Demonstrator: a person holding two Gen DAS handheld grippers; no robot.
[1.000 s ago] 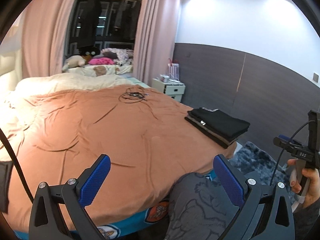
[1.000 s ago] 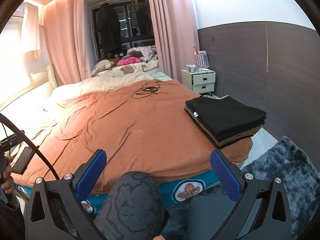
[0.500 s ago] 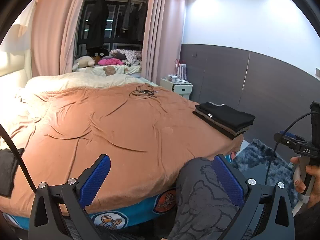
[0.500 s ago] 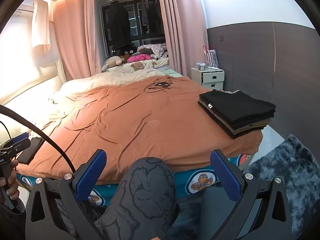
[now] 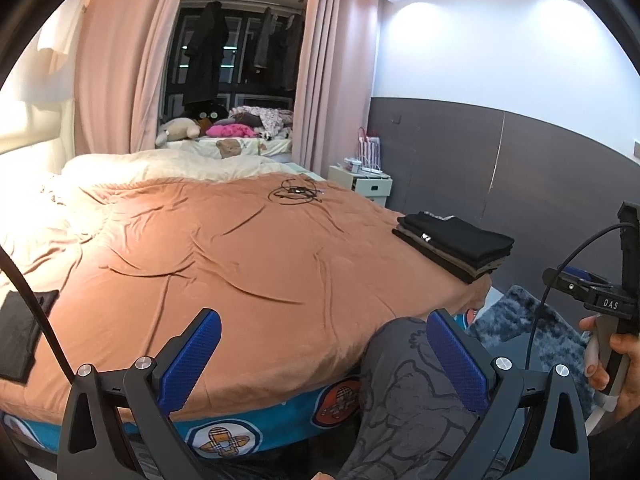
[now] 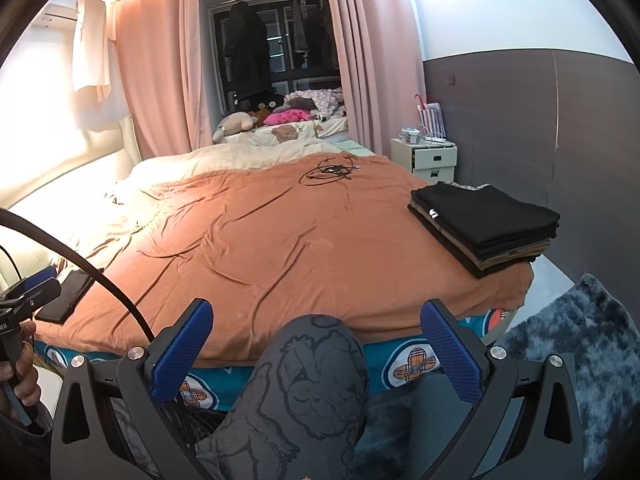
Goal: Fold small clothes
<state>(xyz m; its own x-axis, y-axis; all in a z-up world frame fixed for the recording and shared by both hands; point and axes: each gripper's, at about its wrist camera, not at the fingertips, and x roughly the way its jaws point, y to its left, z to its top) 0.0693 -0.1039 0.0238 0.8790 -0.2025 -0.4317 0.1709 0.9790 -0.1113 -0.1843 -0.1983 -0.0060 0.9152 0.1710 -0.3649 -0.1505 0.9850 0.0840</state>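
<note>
A stack of folded dark clothes (image 5: pixel 456 246) lies on the right front corner of the bed; it also shows in the right wrist view (image 6: pixel 486 226). The bed (image 5: pixel 248 256) has an orange sheet with no loose garment on it. My left gripper (image 5: pixel 322 354) is open and empty, held off the foot of the bed. My right gripper (image 6: pixel 316 344) is open and empty, also back from the bed's foot, above a knee in grey printed trousers (image 6: pixel 316 368). The right gripper's handle (image 5: pixel 608 308) shows at the left wrist view's right edge.
A tangle of black cable (image 5: pixel 296 193) lies at the far middle of the bed. A black flat object (image 5: pixel 22 326) lies at the left edge. A white nightstand (image 6: pixel 434 158) stands by the dark wall. A grey shaggy rug (image 6: pixel 580 344) covers the floor at right.
Both grippers have drawn back and risen from the bed, so more of the bed and room shows. Both stay open and empty.
</note>
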